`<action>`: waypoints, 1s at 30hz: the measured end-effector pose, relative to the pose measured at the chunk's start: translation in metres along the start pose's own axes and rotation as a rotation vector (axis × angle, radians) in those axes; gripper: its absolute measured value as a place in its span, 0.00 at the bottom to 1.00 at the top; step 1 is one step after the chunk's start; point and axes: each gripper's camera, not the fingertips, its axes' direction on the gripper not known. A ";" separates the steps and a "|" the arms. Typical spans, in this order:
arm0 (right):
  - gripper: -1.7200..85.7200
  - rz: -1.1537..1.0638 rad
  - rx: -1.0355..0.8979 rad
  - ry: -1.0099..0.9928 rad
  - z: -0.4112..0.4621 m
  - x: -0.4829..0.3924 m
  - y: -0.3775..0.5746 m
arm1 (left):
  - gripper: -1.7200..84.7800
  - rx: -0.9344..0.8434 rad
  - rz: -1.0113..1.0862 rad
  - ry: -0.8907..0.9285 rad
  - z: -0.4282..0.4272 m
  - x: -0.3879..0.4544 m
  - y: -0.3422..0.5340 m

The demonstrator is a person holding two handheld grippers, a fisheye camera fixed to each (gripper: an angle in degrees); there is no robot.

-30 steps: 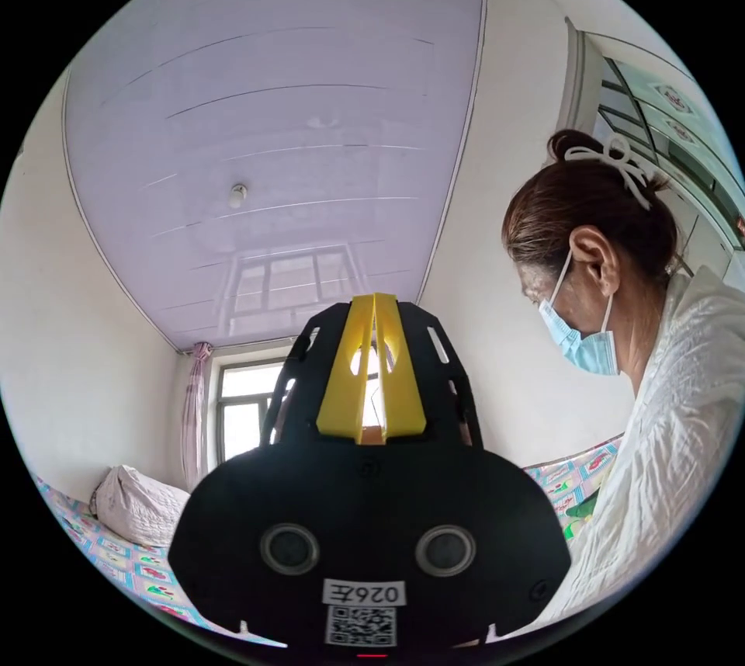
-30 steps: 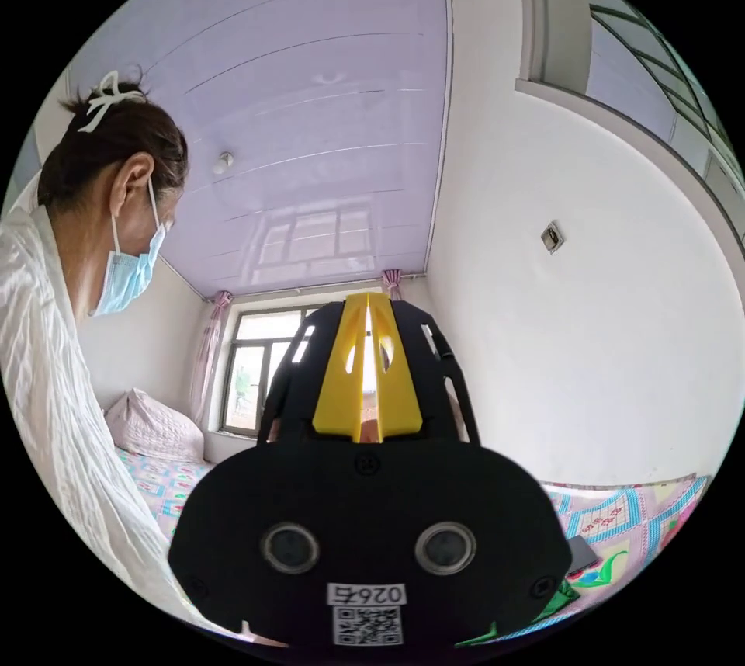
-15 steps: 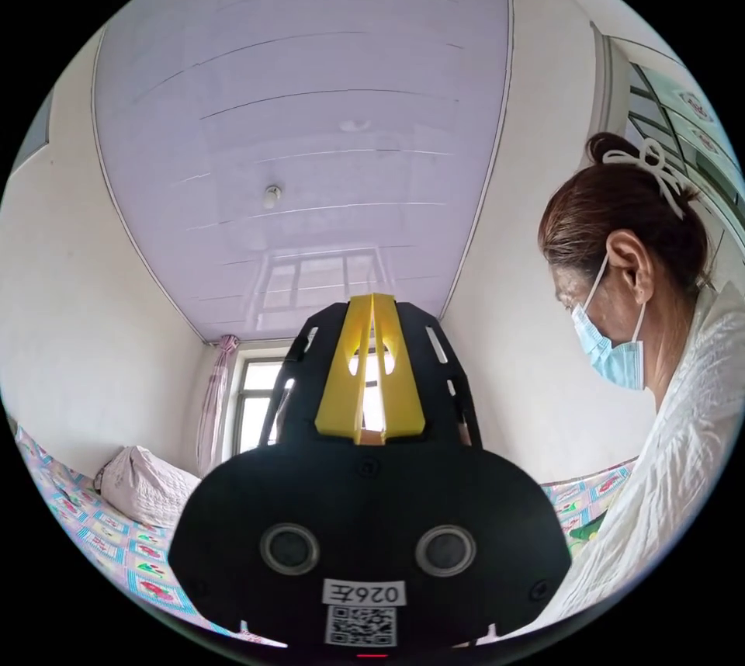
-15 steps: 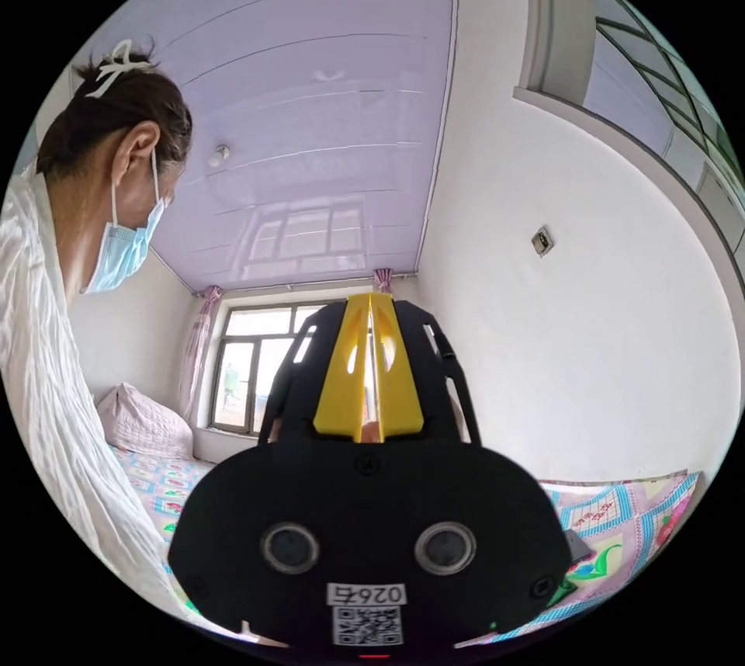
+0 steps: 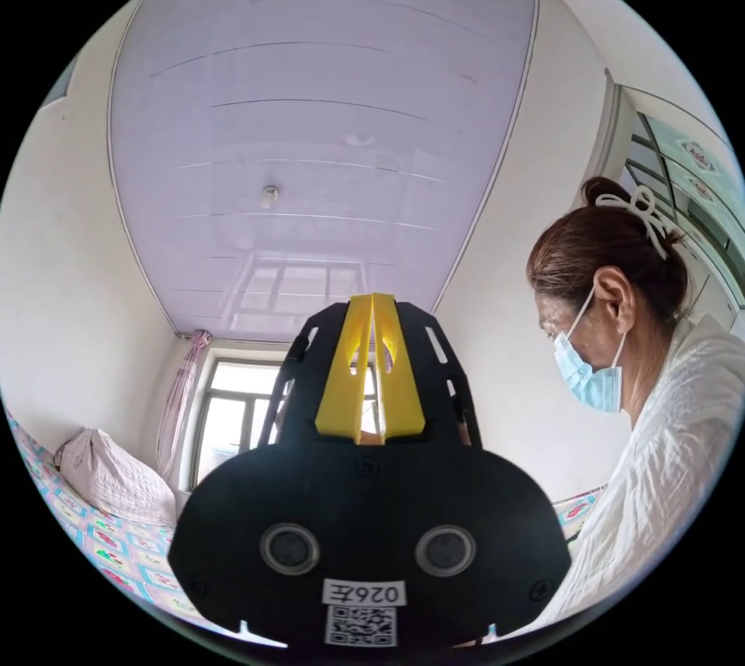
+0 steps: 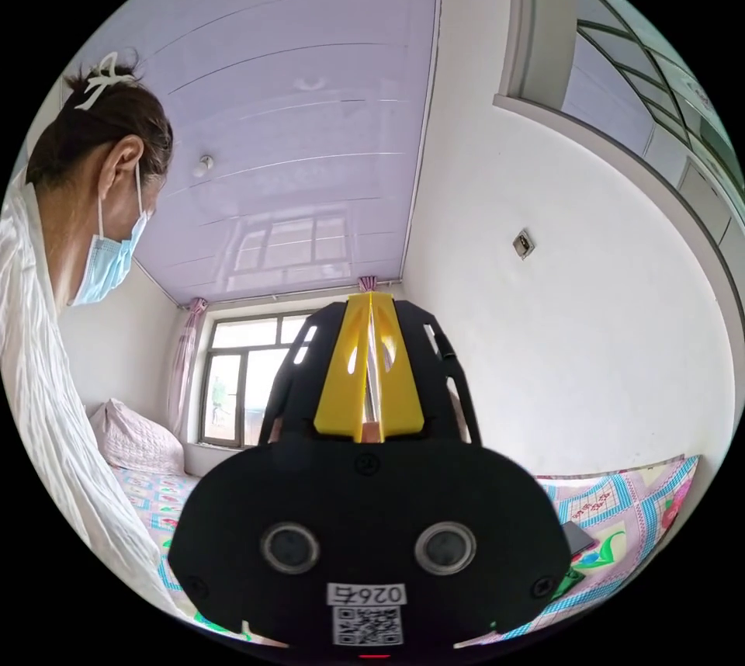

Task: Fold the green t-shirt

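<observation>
Left gripper view was aimed steeply upward: its own left claw sat at lower centre of the frame, yellow jaws pressed together to a point with nothing between them, set against a pale lilac panelled ceiling. At the right edge a person in a white crinkled top and a face mask looked downward. A window and a white pillow lay at lower left, with a strip of patterned bedspread along the bottom rim. Right gripper view matched it, with the right claw likewise closed to a point and empty at lower centre, the person at the left edge, a white wall on the right, and the bedspread at lower right. The green t-shirt showed just as a small green scrap at the lower right of that frame, lying on the bedspread beside the black gripper body; its state of folding could not be told. Compared with a second earlier, both cameras had rolled and shifted slightly, so the room slid in frame, while the jaws stayed closed and pointed at the ceiling. That suggested neither claw was working the shirt, and that both would need to tip down towards the bed before any fold could be made.
</observation>
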 end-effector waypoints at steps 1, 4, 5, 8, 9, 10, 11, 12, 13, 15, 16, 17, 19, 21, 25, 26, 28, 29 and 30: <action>0.01 0.008 -0.004 -0.006 0.000 0.001 -0.002 | 0.01 -0.001 -0.002 -0.008 0.000 -0.001 0.000; 0.01 0.015 -0.018 -0.011 0.002 0.001 -0.007 | 0.01 -0.026 0.012 -0.068 0.004 0.000 -0.001; 0.01 0.015 -0.023 -0.013 0.003 0.001 -0.008 | 0.01 -0.032 0.018 -0.080 0.005 0.000 -0.001; 0.01 0.004 -0.038 -0.021 0.004 -0.003 -0.013 | 0.01 -0.053 0.042 -0.101 0.011 0.002 -0.001; 0.01 -0.004 -0.038 -0.021 0.004 -0.005 -0.015 | 0.01 -0.056 0.045 -0.098 0.012 0.002 -0.001; 0.01 -0.009 -0.038 -0.018 0.003 -0.007 -0.018 | 0.01 -0.058 0.045 -0.095 0.013 0.002 -0.001; 0.01 -0.009 -0.037 -0.017 0.003 -0.008 -0.019 | 0.01 -0.058 0.044 -0.094 0.014 0.002 -0.002; 0.01 -0.008 -0.031 -0.015 0.002 -0.008 -0.021 | 0.01 -0.055 0.038 -0.096 0.014 0.000 -0.002; 0.01 0.001 -0.018 -0.017 -0.001 -0.008 -0.022 | 0.01 -0.056 0.027 -0.102 0.015 -0.001 -0.003; 0.01 0.031 0.005 -0.025 -0.005 -0.005 -0.025 | 0.01 -0.057 0.013 -0.116 0.015 -0.003 -0.004; 0.01 0.059 0.018 -0.033 -0.008 -0.002 -0.027 | 0.01 -0.056 0.011 -0.123 0.015 -0.004 -0.004; 0.01 0.073 0.022 -0.036 -0.009 0.000 -0.027 | 0.01 -0.059 0.011 -0.124 0.016 -0.004 -0.005; 0.01 0.121 0.034 -0.047 -0.013 0.007 -0.031 | 0.01 -0.072 0.020 -0.123 0.018 -0.005 -0.006; 0.01 0.130 0.026 -0.054 -0.014 0.009 -0.034 | 0.01 -0.080 0.028 -0.113 0.021 -0.006 -0.007; 0.01 0.094 -0.025 -0.049 -0.013 0.000 -0.042 | 0.01 -0.086 0.024 -0.102 0.025 -0.009 -0.008; 0.01 0.089 -0.031 -0.050 -0.013 -0.002 -0.043 | 0.01 -0.086 0.021 -0.101 0.026 -0.010 -0.008; 0.01 0.088 -0.036 -0.070 -0.016 -0.005 -0.047 | 0.01 -0.088 0.012 -0.101 0.029 -0.013 -0.009; 0.01 0.093 -0.034 -0.076 -0.017 -0.005 -0.048 | 0.01 -0.089 0.010 -0.102 0.029 -0.014 -0.009; 0.01 0.106 -0.028 -0.085 -0.020 -0.004 -0.050 | 0.01 -0.092 0.006 -0.102 0.031 -0.016 -0.009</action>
